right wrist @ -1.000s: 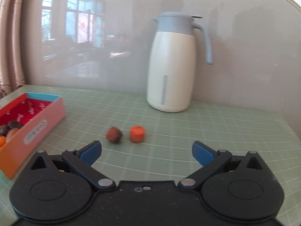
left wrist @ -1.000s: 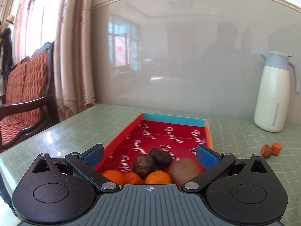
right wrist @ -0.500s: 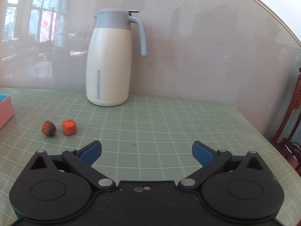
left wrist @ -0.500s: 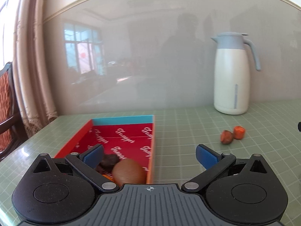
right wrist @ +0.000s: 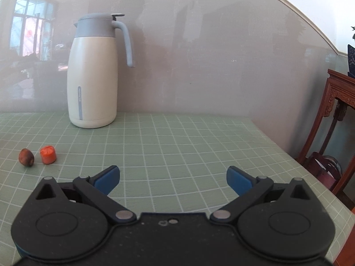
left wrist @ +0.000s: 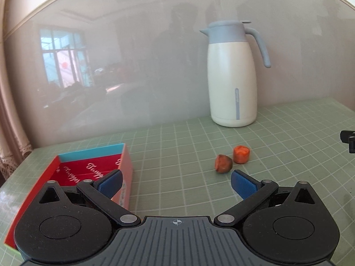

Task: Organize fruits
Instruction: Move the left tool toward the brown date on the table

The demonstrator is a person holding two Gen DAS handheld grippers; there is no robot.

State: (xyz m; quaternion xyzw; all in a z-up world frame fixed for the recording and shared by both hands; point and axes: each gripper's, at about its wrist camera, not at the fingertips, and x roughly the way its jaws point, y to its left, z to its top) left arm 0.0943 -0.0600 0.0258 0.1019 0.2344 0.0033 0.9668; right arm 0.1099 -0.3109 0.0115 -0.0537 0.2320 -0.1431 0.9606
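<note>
A brown-red fruit [left wrist: 223, 166] and an orange piece [left wrist: 241, 154] lie side by side on the green grid mat, just beyond my left gripper's right finger. My left gripper [left wrist: 176, 182] is open and empty; its left finger overlaps the red box [left wrist: 125, 161], whose inside is mostly hidden by the gripper body. In the right wrist view the brown fruit [right wrist: 26, 157] and the orange piece [right wrist: 48, 154] lie at the far left. My right gripper [right wrist: 173, 178] is open and empty over bare mat.
A white jug with a grey-blue lid [left wrist: 233, 75] stands at the back by the glossy wall; it also shows in the right wrist view [right wrist: 94, 73]. A carved wooden stand [right wrist: 339, 115] is past the table's right edge. A dark part of the other gripper [left wrist: 348, 138] shows at the right.
My left gripper has swung right, away from over the box towards the two loose pieces. My right gripper has swung right too, so the pieces slid to its left edge.
</note>
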